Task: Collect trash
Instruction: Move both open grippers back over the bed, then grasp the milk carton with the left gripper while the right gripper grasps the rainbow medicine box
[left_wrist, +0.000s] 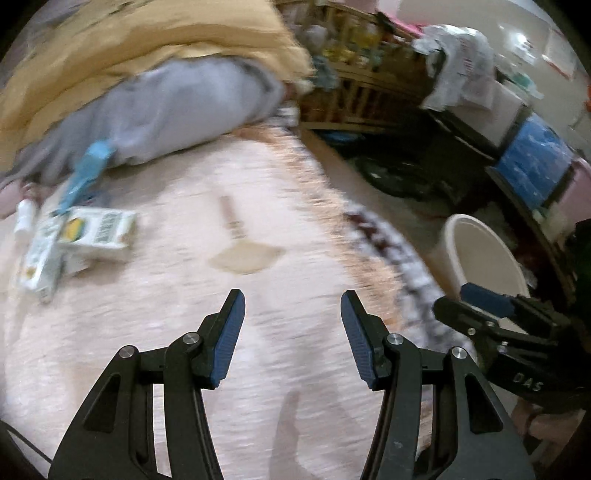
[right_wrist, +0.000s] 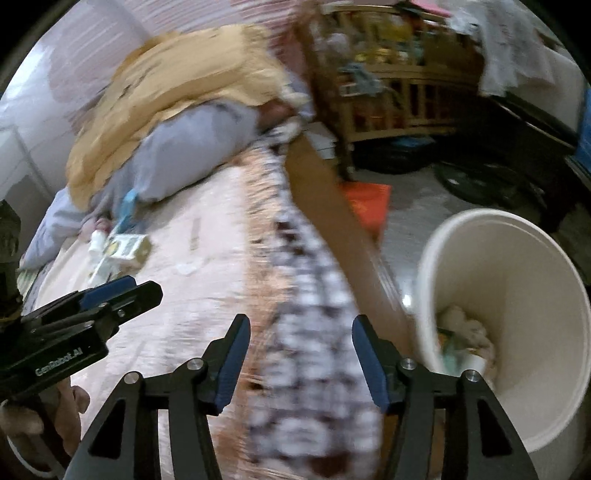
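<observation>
Left wrist view first: at the bed's far left edge I see the remaining trash, a white bottle, two cartons and a blue wrapper, heaped just below the grey pillow, likely pushed there while the bed was in use. Nearer the middle of the bed lies a flat tan scrap, alone. My left hand-held gripper hangs above bare sheet, jaws half open with nothing in them, so I judge it is free to go for that heap. Right wrist view: my right hand-held gripper sits over the bed's right edge, also half open and empty. Just beside that edge stands the white bin on the floor, holding crumpled trash, placed for short drops.
</observation>
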